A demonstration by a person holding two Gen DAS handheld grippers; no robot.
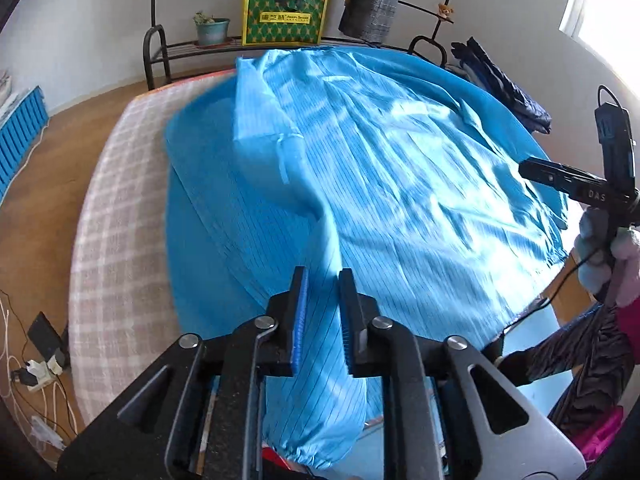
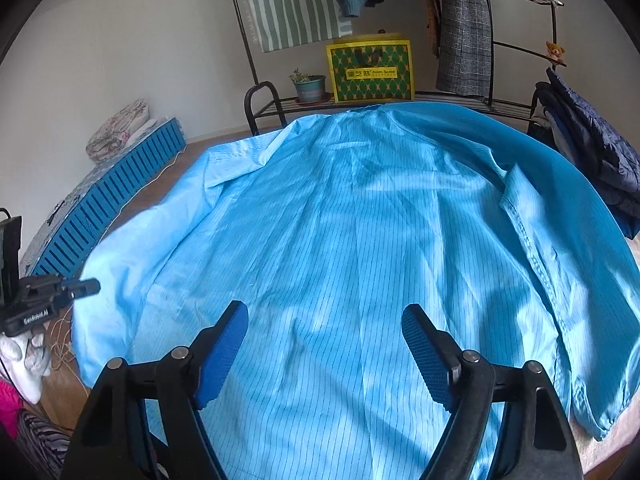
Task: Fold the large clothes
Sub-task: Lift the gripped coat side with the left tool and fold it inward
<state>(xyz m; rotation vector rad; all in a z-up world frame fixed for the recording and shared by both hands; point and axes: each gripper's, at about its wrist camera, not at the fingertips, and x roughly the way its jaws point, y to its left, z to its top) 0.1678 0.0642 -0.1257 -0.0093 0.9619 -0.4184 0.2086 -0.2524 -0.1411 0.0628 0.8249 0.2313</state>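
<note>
Blue coat (image 2: 360, 240) covers the checked bed (image 1: 120, 208); left tool (image 1: 323, 300) pinches its sleeve (image 1: 320, 360), right tool (image 2: 324, 344) spread.

The left gripper (image 1: 323, 280) tilts downward, its jaws narrow, and a fold of blue cloth runs up between the pads; whether they actually pinch it is hard to judge. The right gripper (image 2: 325, 320) also tilts down, jaws spread wide with nothing between them. A pale-gloved hand (image 1: 600, 248) grips the right gripper's handle.
</note>
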